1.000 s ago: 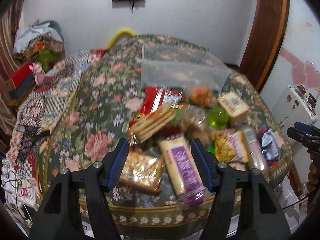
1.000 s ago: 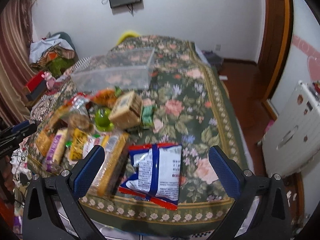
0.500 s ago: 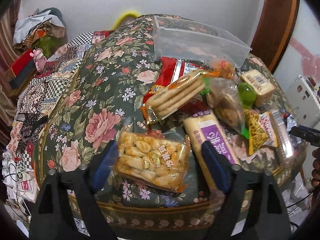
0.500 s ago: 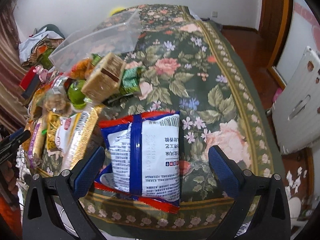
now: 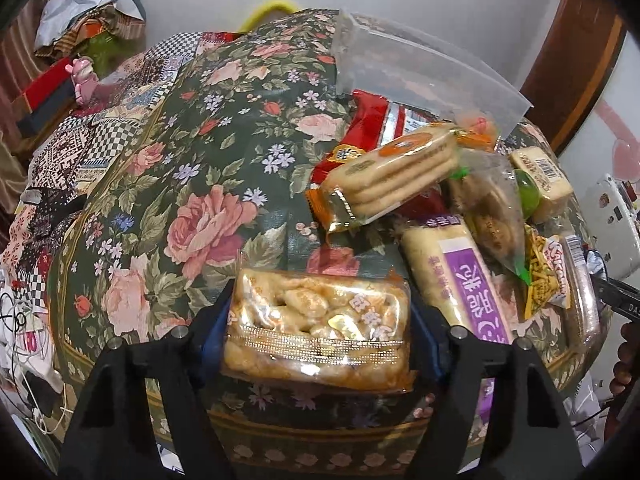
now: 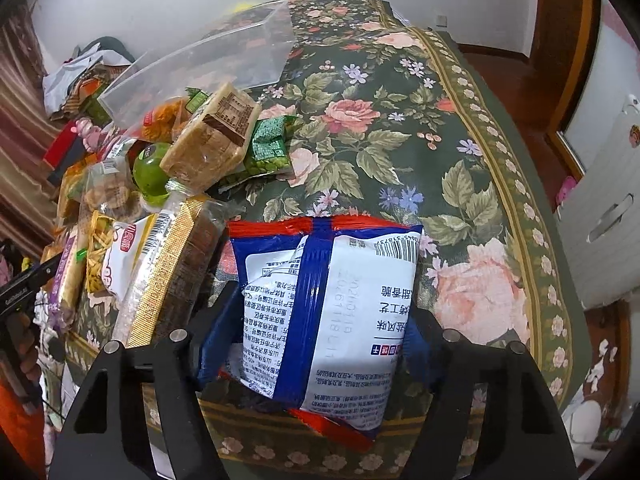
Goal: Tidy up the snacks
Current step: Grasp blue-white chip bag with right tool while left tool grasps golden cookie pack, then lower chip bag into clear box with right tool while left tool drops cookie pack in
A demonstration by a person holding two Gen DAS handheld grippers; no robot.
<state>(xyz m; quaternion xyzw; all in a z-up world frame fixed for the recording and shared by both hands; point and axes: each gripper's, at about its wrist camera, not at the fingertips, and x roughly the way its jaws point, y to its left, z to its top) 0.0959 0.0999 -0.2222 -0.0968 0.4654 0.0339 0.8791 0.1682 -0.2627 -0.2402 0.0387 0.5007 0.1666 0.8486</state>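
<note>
Your left gripper (image 5: 318,332) has just been closing, and its blue pads now press on both ends of a clear pack of golden fried snacks (image 5: 318,326), which sits at the near edge of the table. Your right gripper (image 6: 316,332) has also just been closing; its jaws squeeze the sides of a blue-and-white snack bag (image 6: 332,320) with red sealed ends, and the bag puckers between them, also at the near edge.

Just right of the fried-snack pack lies a long cracker pack with a purple label (image 5: 456,276). Behind it a sleeve of round biscuits (image 5: 394,176) rests tilted on a red packet (image 5: 374,118). Further right are a clear bag of brown cookies (image 5: 490,216), a green jelly cup (image 5: 528,194) and a wrapped block of cake (image 5: 540,178).

From the right wrist view, a gold-edged pack of dark biscuits (image 6: 176,272) lies just beside the blue bag, and a green pea packet (image 6: 268,148) sits under the cake block.

An empty clear plastic bin (image 5: 420,76) stands behind the heap, well apart from both of your grippers.

Everything rests on a dark green floral tablecloth (image 6: 400,128) with pink roses. To the left is a bed with a patchwork cover (image 5: 92,136) and piled clothes; white walls and a brown wooden door frame (image 5: 576,64) close the room.
</note>
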